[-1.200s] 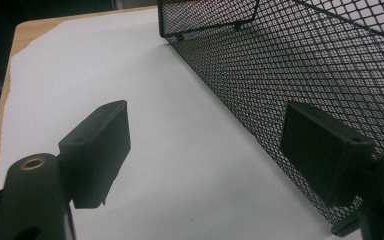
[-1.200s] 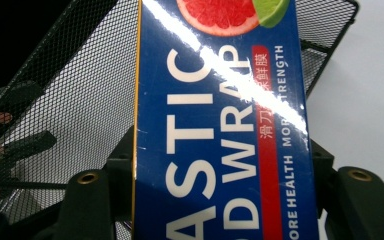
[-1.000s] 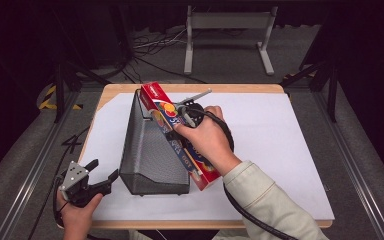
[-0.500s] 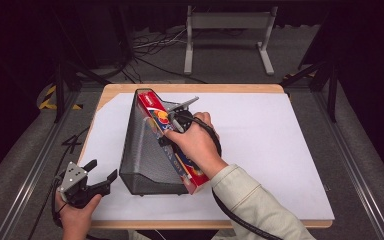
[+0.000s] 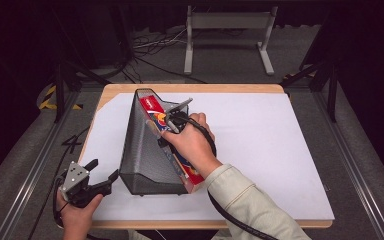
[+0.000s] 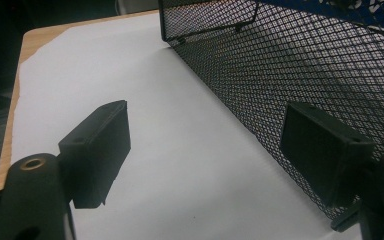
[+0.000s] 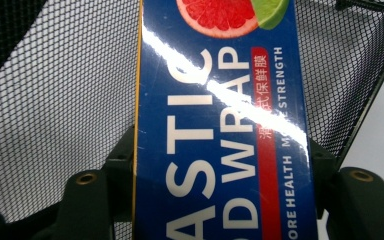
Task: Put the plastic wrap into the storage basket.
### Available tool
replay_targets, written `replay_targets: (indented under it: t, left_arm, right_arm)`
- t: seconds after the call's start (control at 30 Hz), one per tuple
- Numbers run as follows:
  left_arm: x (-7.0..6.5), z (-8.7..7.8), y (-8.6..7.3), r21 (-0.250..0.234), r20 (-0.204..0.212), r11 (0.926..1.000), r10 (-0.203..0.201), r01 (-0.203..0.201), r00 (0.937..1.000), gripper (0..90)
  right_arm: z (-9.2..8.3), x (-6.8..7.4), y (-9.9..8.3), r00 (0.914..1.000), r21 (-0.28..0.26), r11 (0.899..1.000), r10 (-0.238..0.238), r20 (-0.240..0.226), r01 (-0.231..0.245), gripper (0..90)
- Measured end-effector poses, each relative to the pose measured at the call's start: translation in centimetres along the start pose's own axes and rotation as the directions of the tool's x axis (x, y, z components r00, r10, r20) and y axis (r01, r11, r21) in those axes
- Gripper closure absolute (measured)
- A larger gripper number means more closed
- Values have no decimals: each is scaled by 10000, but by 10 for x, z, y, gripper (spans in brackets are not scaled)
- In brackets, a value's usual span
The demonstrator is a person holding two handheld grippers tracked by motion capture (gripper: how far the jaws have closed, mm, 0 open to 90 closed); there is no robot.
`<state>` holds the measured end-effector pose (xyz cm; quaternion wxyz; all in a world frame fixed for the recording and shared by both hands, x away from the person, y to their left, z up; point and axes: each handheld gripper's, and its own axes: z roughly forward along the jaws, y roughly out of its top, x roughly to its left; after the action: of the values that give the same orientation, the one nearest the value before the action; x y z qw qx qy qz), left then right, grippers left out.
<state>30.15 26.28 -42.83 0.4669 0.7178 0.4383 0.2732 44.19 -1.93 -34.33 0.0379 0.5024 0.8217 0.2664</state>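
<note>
High view: near the middle of the frame the right gripper (image 5: pixel 172 123) is clamped on a plastic wrap box (image 5: pixel 156 107), a long blue and red carton that leans along the right wall of a black mesh file holder (image 5: pixel 142 160). The far end of the box sits inside the holder's tall end, toward the top of the frame, while its near end rests at the holder's low front edge, lower centre of the frame, and pokes a little past it. So the box looks partly in rather than settled.

In the right gripper view the box (image 7: pixel 220 130) runs up the middle between the two black jaws, which press on its long sides, with mesh (image 7: pixel 55 100) behind it on both sides.

At the lower left of the high view, the left gripper (image 5: pixel 96 176) rests on the white sheet covering the table (image 5: pixel 280 150), just beside the holder's front corner. Its jaws stand apart with nothing between them. The left gripper view shows the mesh wall (image 6: pixel 300 70) close by its right jaw; whether they touch I cannot tell.

My reading is that the carrying is done and the box is mid-insertion. What remains is to lower the near end fully inside, let go, and draw the right gripper clear.
</note>
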Motion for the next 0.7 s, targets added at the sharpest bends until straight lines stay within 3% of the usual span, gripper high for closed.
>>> replay_targets:
  t: [0.33, 0.7]
  left_arm:
    - [0, -1, 0, 2, -25, 10000, 3, -3, 10000, 211]
    - [0, -1, -1, 17, -14, 10000, 7, -7, 10000, 211]
  right_arm:
    - [2, 8, 4, 9987, 330, 9994, -153, 477, 137, 377]
    - [17, 7, 5, 9952, 1420, 9897, -329, 920, 195, 372]
